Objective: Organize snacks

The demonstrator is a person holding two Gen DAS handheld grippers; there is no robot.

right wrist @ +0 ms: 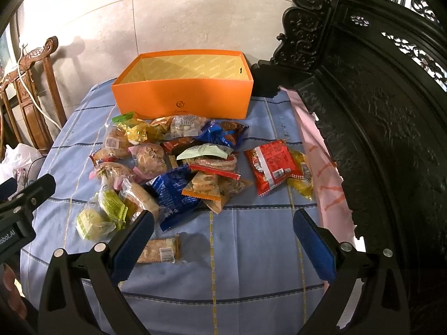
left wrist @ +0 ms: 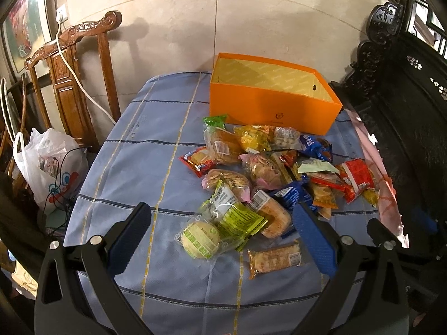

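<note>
Both grippers, left gripper and right gripper, wide apart, holding nothing; snack pile near orange box on bench.

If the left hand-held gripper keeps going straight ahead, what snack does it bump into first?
Probably the round green-wrapped cake, which lies between the open fingers of the left hand-held gripper. The green packet sits just behind it. Depth is hard to judge in this fisheye view.

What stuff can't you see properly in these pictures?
- Bottom of the orange box: both views, hidden by its front wall.
- Snacks low in the pile: both views, covered by other packets.
- Cracker packet: right wrist view, partly behind the right claw.
- Words on the packets: too small.
- White bag: contents unclear.
</note>
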